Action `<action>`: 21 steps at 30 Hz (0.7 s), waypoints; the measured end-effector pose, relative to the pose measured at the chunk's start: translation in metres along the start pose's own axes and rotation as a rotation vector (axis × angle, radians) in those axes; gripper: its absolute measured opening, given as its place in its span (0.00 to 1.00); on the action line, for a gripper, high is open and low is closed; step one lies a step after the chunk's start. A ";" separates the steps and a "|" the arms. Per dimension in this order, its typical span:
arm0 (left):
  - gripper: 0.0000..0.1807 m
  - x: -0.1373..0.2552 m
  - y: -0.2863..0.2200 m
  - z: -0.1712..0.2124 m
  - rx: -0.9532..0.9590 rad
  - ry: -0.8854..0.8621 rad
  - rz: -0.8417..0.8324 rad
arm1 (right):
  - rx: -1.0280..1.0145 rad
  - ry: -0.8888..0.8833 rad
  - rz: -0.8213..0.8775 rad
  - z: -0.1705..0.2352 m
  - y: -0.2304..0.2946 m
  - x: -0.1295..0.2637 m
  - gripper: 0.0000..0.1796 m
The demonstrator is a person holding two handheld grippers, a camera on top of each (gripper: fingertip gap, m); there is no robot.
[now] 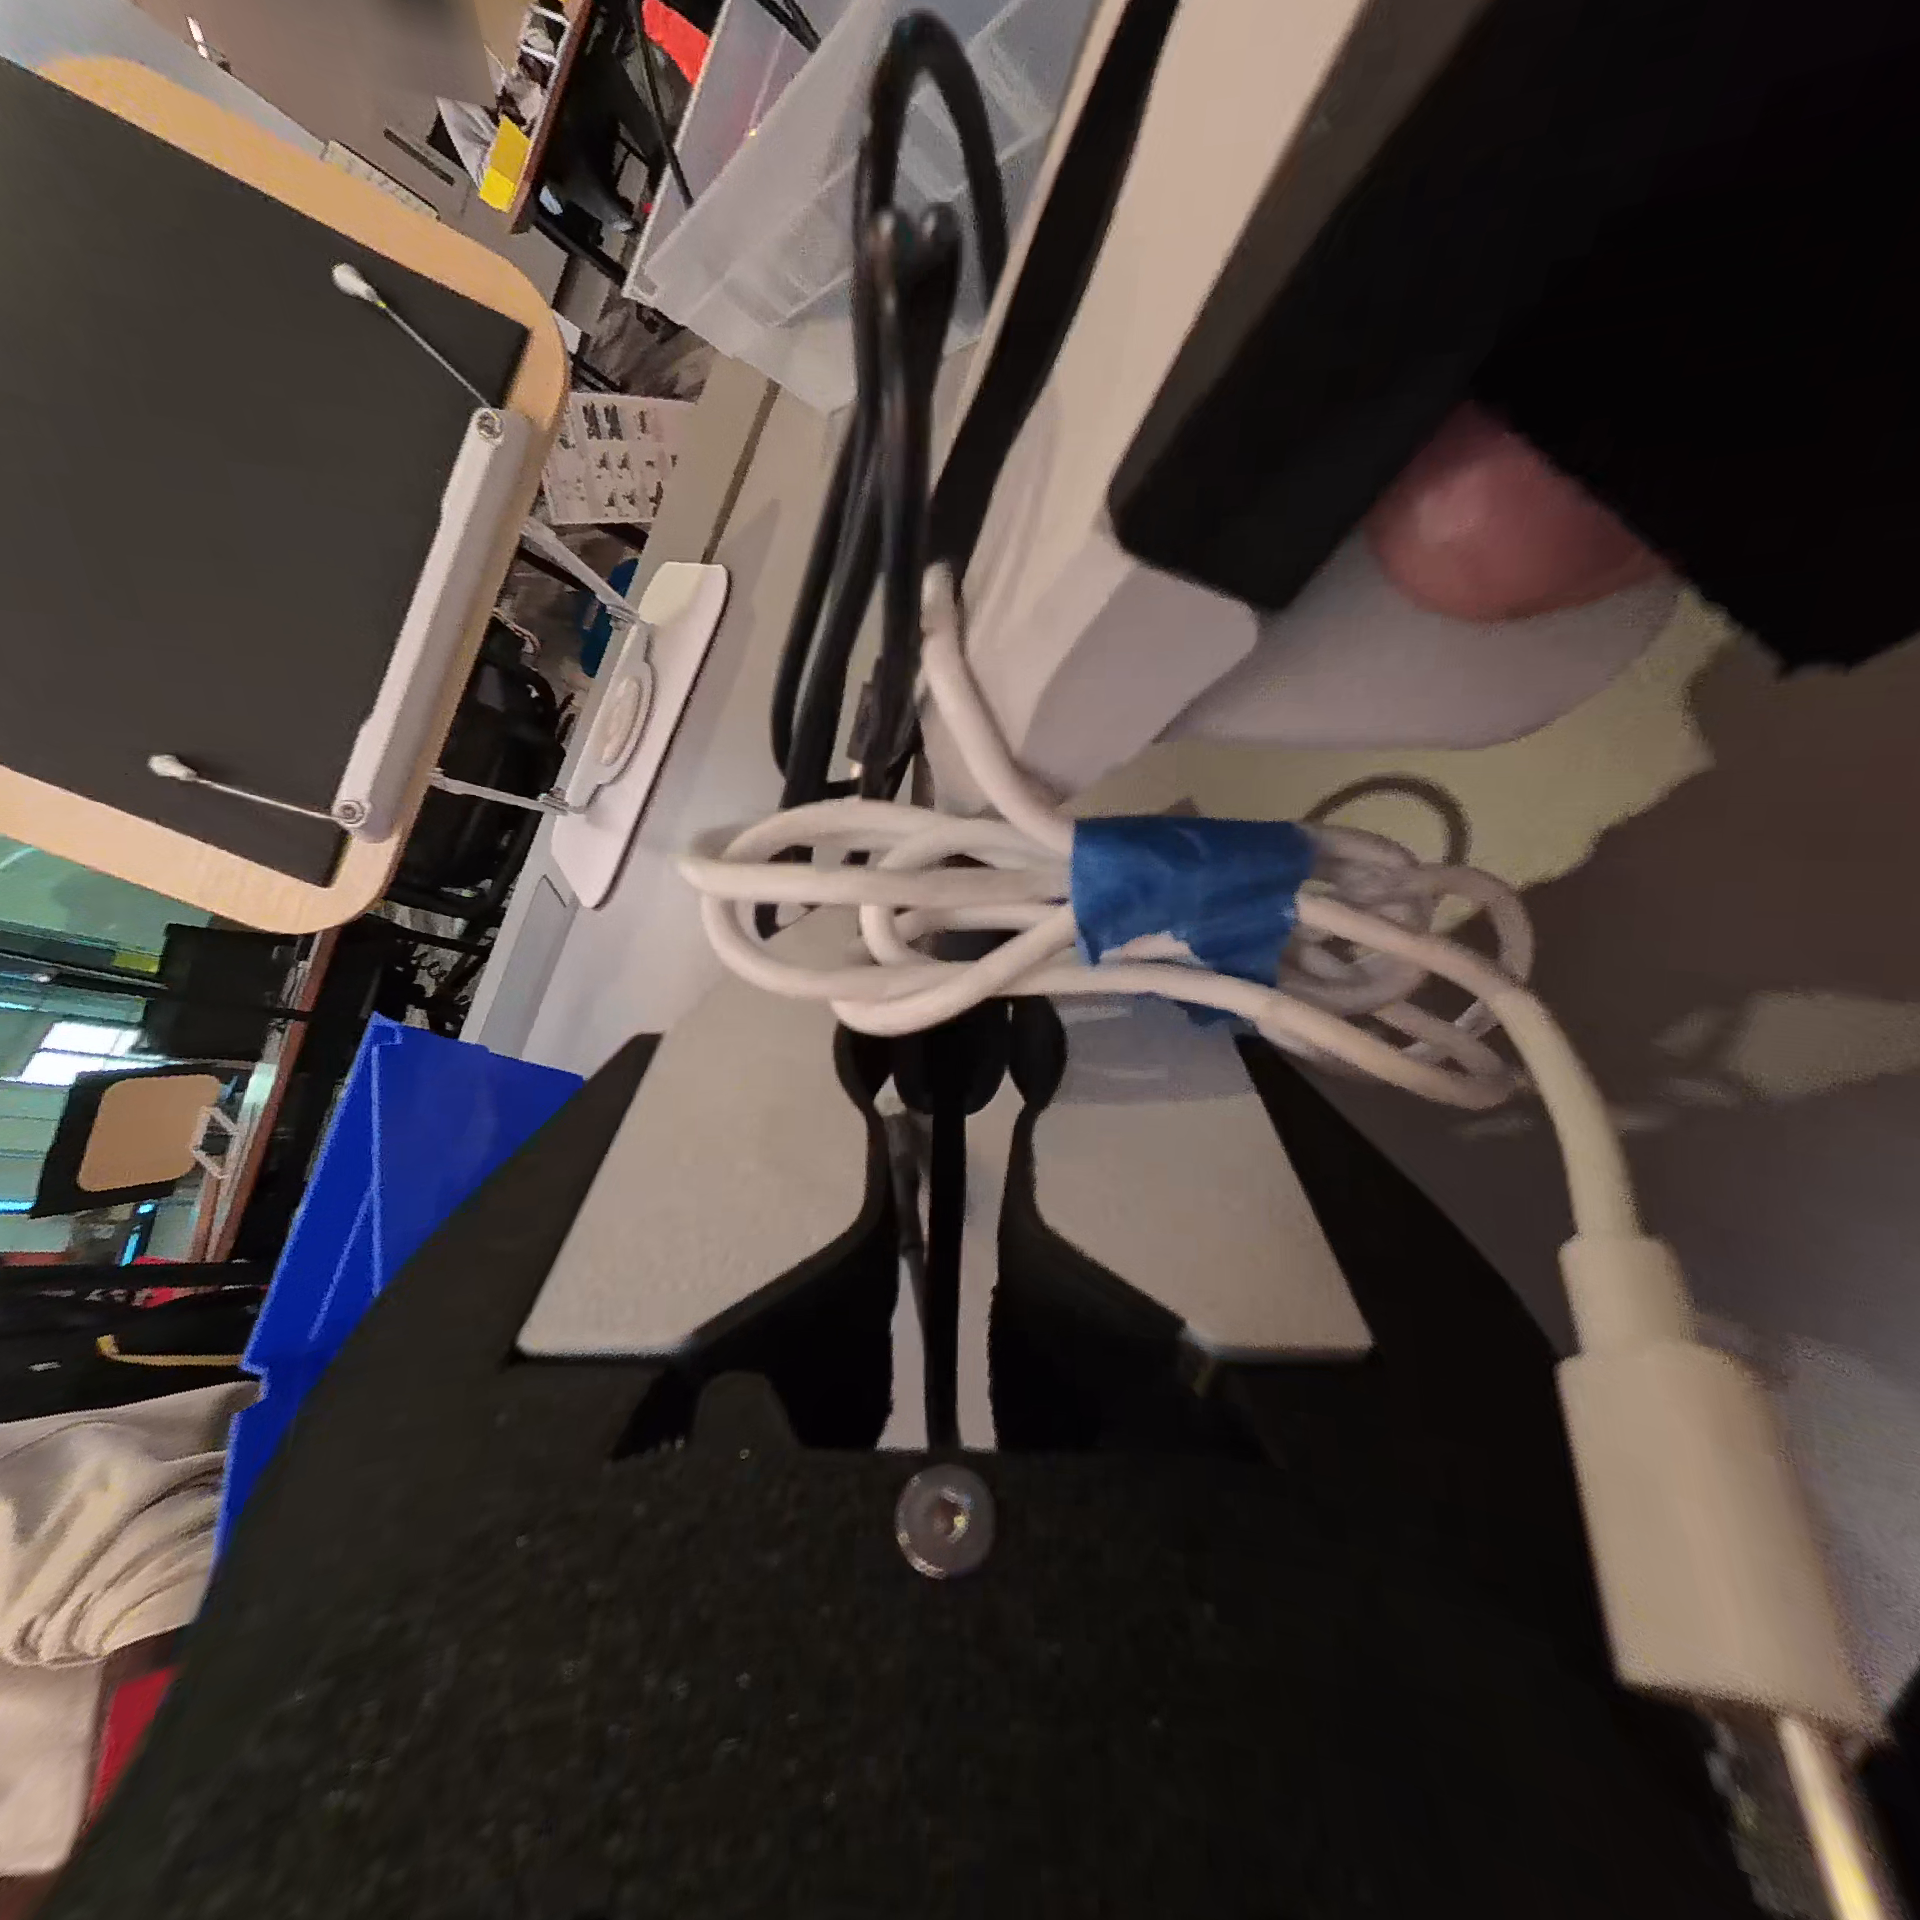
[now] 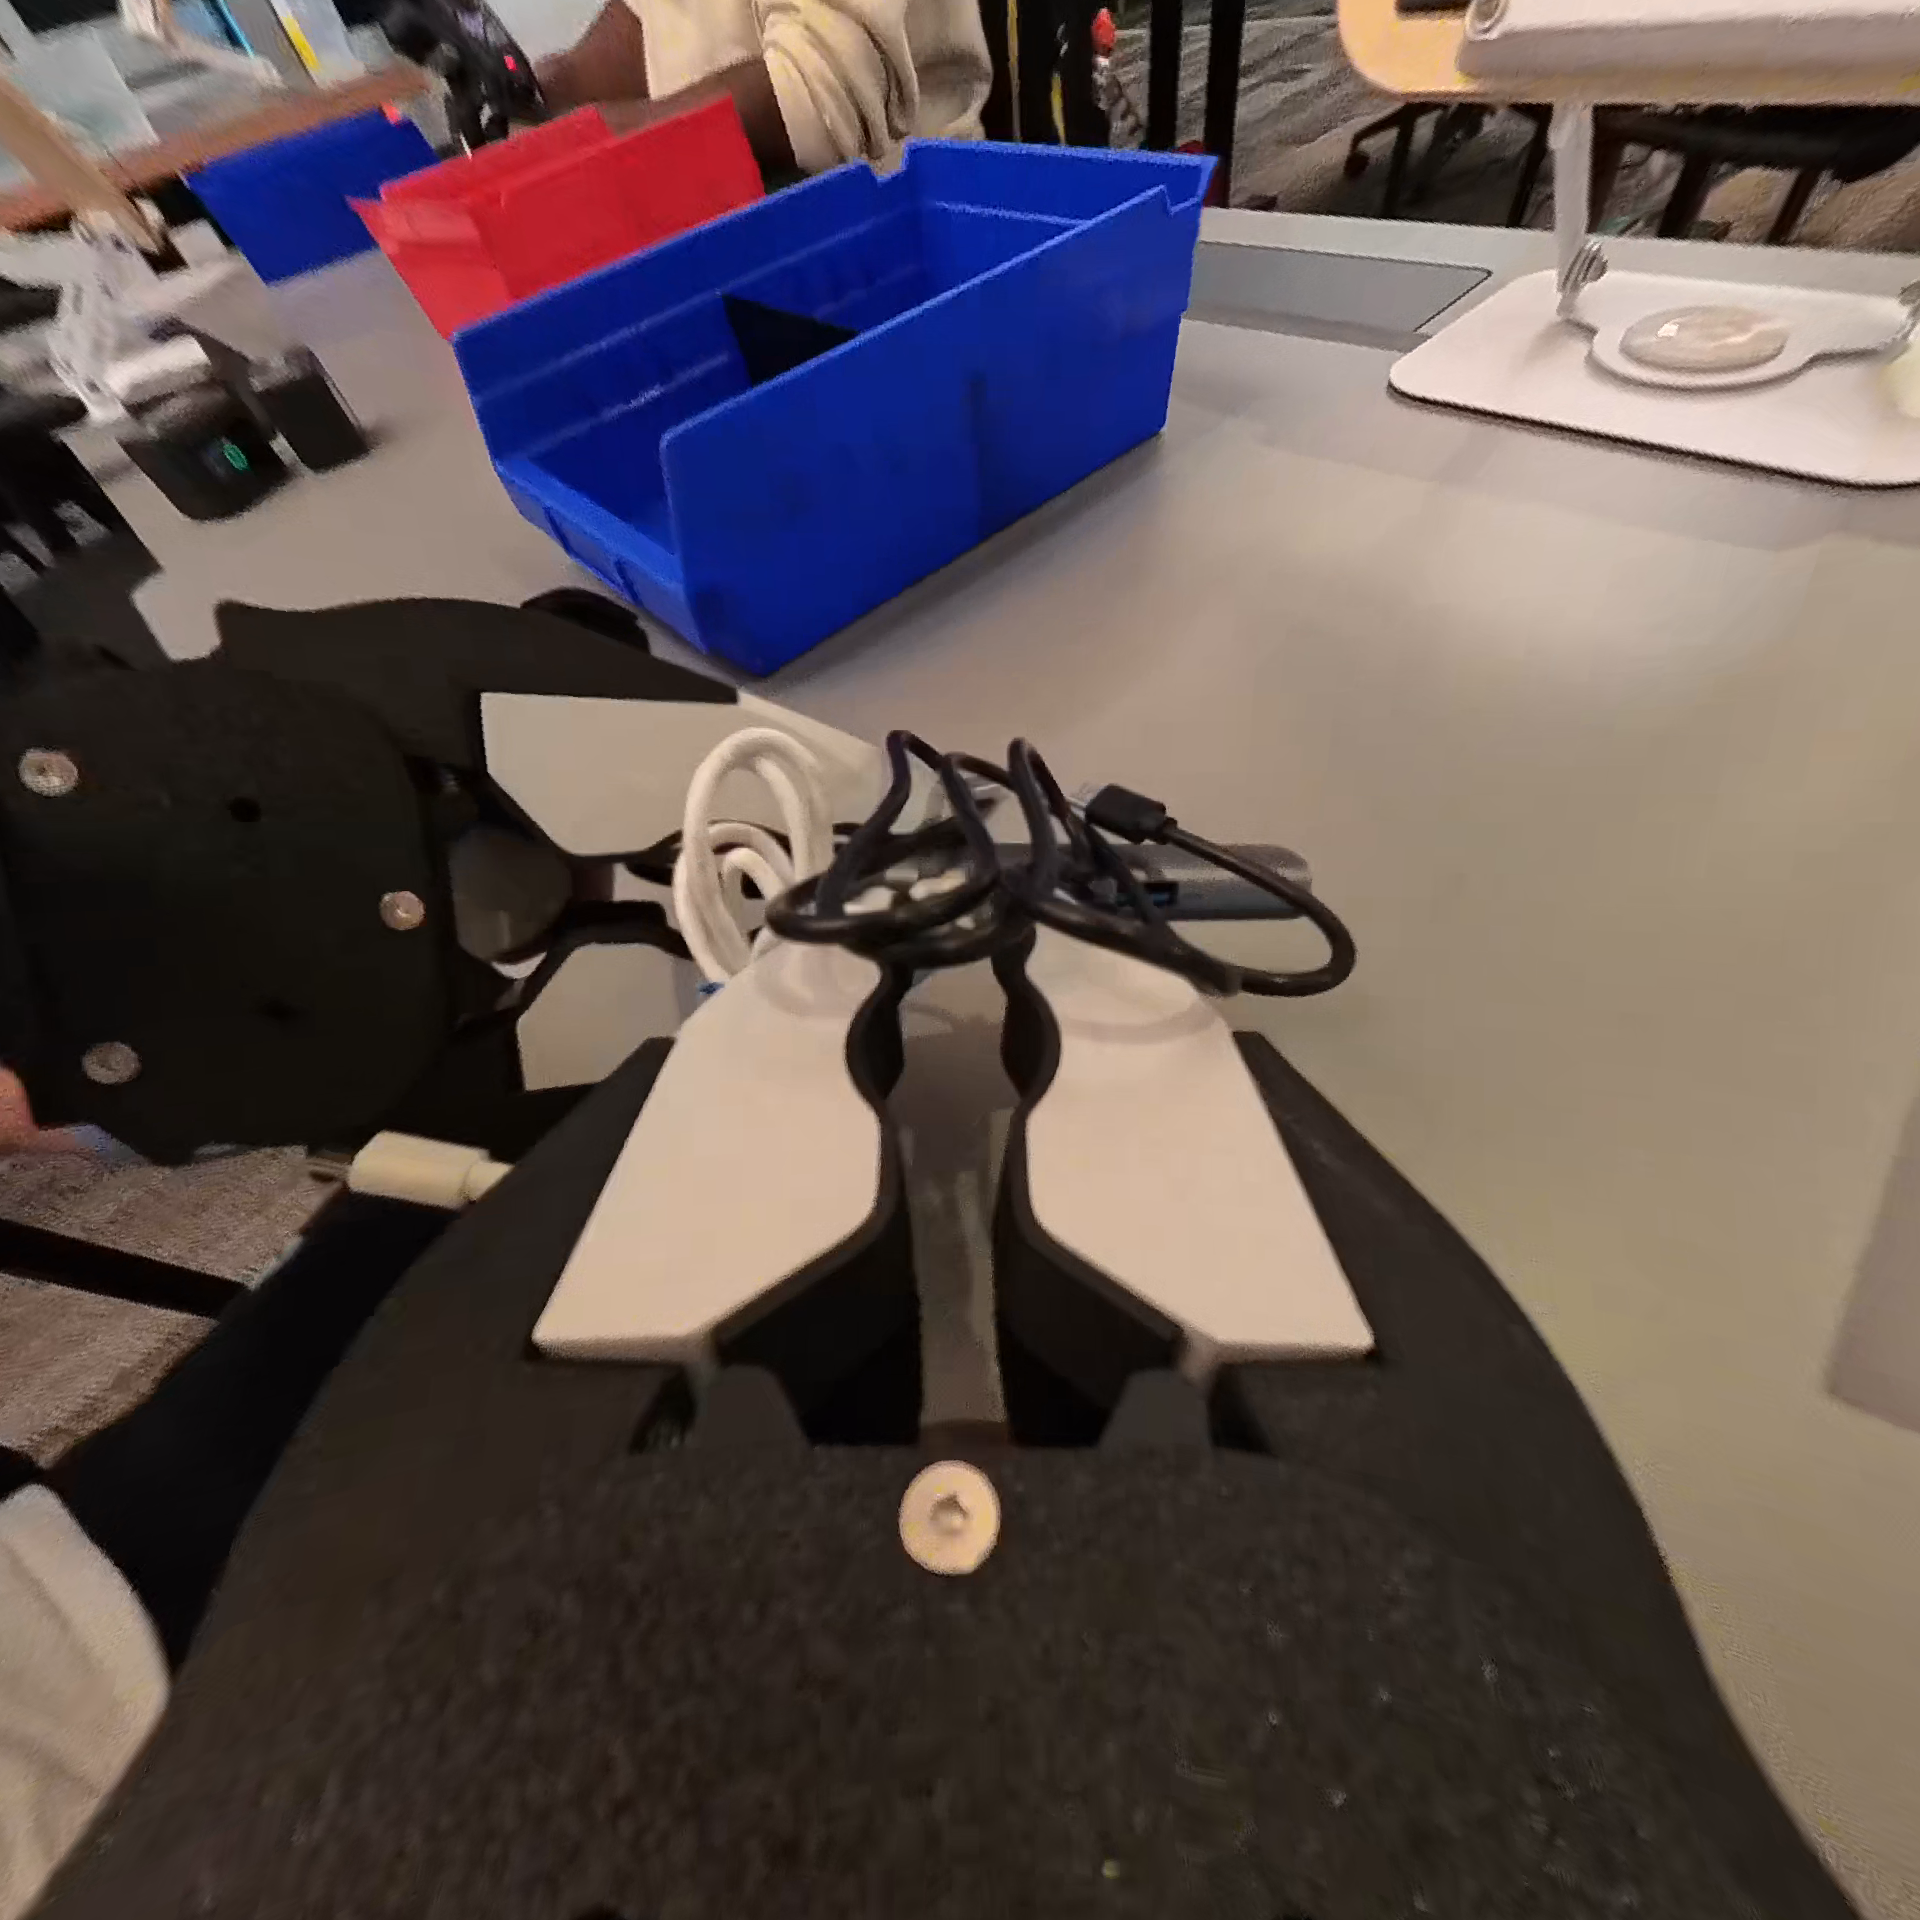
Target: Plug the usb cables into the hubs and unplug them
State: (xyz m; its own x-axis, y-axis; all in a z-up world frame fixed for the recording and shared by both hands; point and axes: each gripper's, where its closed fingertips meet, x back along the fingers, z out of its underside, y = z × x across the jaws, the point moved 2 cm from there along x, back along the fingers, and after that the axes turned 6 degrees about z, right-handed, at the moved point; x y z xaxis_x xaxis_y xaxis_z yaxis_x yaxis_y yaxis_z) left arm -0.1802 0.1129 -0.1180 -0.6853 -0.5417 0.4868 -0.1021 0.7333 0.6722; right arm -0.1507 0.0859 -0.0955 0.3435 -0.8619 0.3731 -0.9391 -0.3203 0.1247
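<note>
Between our right jaws we see a glossy black cable point(image 2: 1049, 914) looped over a dull grey slim hub point(image 2: 1236, 883). Just left of them coils a plain white cable point(image 2: 727, 831). Beyond the tips stands a bright blue plastic bin point(image 2: 914, 457), a red one point(image 2: 561, 218) behind. Ahead of our left jaws, blue tape point(image 1: 1184, 883) bands the white bundle.

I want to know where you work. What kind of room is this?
Probably a shared workshop or lab. A grey table holds an open blue plastic storage bin and a red plastic bin, tangled black cable lies on it, and cluttered shelves stand behind.
</note>
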 end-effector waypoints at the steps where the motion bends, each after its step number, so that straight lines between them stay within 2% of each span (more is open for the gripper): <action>1: 0.10 0.000 0.002 -0.001 -0.011 0.002 -0.016 | -0.019 -0.006 -0.001 -0.001 0.000 0.000 0.08; 5: 0.10 0.003 0.005 -0.005 -0.022 -0.008 -0.031 | -0.007 -0.026 0.008 -0.005 0.001 0.005 0.08; 11: 0.10 0.007 0.012 -0.007 -0.138 -0.010 -0.109 | 0.040 -0.041 -0.026 -0.009 0.002 0.011 0.08; 13: 0.09 0.002 0.040 0.036 -0.074 0.186 -0.184 | 0.022 -0.099 0.014 -0.018 -0.014 0.025 0.08; 14: 0.09 0.003 0.056 0.061 0.044 0.197 -0.169 | -0.002 -0.125 0.034 -0.024 -0.029 0.037 0.08; 15: 0.09 0.008 0.067 0.066 0.125 0.147 -0.154 | -0.014 -0.143 0.025 -0.028 -0.039 0.046 0.08; 18: 0.09 0.019 0.063 0.029 0.114 0.036 -0.151 | 0.020 -0.050 0.008 -0.017 -0.048 0.036 0.08; 21: 0.09 0.009 0.049 0.032 0.121 0.058 -0.091 | 0.026 0.031 0.065 -0.013 -0.074 0.035 0.08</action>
State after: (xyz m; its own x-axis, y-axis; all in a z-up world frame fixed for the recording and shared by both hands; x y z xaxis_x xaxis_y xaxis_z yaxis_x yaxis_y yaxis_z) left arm -0.2145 0.1570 -0.0987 -0.6271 -0.6280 0.4608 -0.2503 0.7227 0.6443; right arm -0.0694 0.0844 -0.0802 0.2807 -0.8690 0.4075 -0.9587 -0.2744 0.0752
